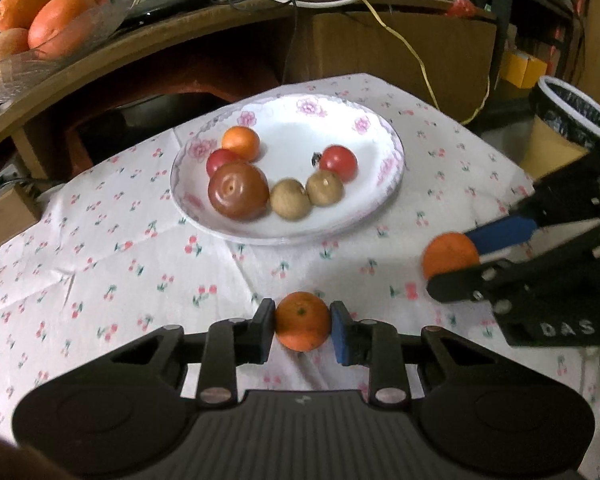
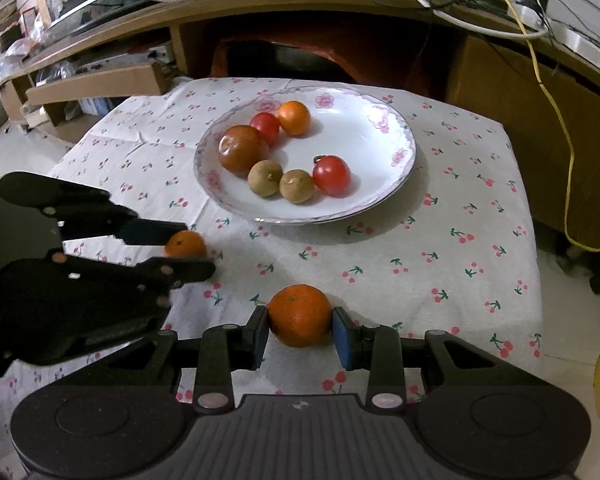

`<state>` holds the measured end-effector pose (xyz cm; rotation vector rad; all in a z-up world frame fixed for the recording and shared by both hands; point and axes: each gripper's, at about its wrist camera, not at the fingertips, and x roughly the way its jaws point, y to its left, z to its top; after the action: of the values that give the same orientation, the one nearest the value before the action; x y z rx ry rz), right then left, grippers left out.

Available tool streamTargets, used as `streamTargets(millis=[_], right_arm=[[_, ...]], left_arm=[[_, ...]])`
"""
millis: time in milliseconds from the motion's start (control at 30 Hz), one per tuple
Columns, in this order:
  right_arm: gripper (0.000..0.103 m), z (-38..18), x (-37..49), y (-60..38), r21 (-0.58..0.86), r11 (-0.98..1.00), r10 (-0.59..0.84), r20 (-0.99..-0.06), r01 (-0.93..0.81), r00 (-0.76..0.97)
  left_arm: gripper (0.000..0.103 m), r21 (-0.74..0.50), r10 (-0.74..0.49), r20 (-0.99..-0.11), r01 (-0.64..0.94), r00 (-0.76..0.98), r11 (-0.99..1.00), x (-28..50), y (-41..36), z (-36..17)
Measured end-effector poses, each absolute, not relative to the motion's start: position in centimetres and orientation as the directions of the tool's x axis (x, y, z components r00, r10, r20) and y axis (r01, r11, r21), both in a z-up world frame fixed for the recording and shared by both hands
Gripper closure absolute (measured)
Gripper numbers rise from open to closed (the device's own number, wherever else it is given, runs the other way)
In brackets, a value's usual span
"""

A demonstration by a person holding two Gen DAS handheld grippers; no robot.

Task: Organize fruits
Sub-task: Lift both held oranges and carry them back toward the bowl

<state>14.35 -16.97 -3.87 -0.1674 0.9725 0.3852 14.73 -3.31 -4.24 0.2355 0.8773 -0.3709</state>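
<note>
Fruit is already sitting on the flowered plate (image 1: 384,204) at the far middle of the cherry-print cloth (image 1: 100,264): a large brownish-red fruit (image 1: 238,190), two small red ones, two tan ones and a small orange one. Two oranges are still lying on the cloth near the front, so the sorting is looking well along but unfinished. The left gripper (image 1: 303,326) is closing its pads against the left orange (image 1: 303,321), which is resting on the cloth between them. The right gripper (image 2: 300,330) is clamping the right orange (image 2: 299,315) in the same way, also low on the cloth. Both still need carrying to the plate, judging by what is there. Whether either orange is lifting clear of the cloth is hard to tell. A glass dish (image 1: 4,80) of bigger fruit on the far desk is being cut off by the frame edge.
</note>
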Motion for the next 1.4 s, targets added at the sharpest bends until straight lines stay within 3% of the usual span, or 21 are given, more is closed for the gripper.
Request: streamTargets(millis=[467, 1400], right_arm=[[0.069, -3.8, 11.2, -14.2, -0.038, 0.909, 0.205, -0.826, -0.415, 0.525], [0.069, -3.2, 5.9, -12.7, -0.049, 0.938, 0.163, -0.811, -0.343, 0.562]], left_arm=[[0.068, 0.090, -0.099, -0.811, 0.290, 0.577, 0.953, 9.0, -1.4, -2.9], [0.068, 0.117, -0.059, -0.837, 0.284, 0.544, 0.952, 5.6, -1.1, -3.3]])
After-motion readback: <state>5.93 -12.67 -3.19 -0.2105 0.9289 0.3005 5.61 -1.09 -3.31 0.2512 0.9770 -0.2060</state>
